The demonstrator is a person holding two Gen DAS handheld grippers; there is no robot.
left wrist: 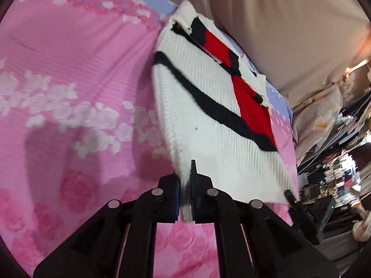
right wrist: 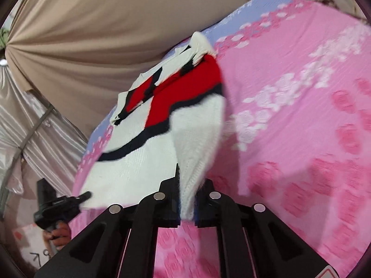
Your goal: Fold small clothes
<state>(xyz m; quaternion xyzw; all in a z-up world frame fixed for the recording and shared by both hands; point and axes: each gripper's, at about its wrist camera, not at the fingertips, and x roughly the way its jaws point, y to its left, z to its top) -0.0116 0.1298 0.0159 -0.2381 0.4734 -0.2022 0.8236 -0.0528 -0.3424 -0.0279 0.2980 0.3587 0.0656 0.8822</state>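
A small white knitted sweater (left wrist: 208,115) with a black curved stripe and red patches lies stretched over the pink bedspread (left wrist: 69,69), its collar at the far end. My left gripper (left wrist: 185,178) is shut on the near left corner of its hem, with white knit pinched between the fingers. My right gripper (right wrist: 189,185) is shut on the other hem corner, where the side of the sweater (right wrist: 139,166) folds up over itself. Each gripper shows in the other's view: the right one (left wrist: 291,195) at the hem's right corner, and the left one (right wrist: 84,195), held by a hand (right wrist: 58,231).
The bedspread has rose patterns and a lilac band (right wrist: 255,7) at its far end. A beige curtain (right wrist: 92,23) hangs behind the bed, with a silvery drape (right wrist: 34,127) beside it. Cluttered shelves and piled fabric (left wrist: 336,173) stand past the bed's right edge.
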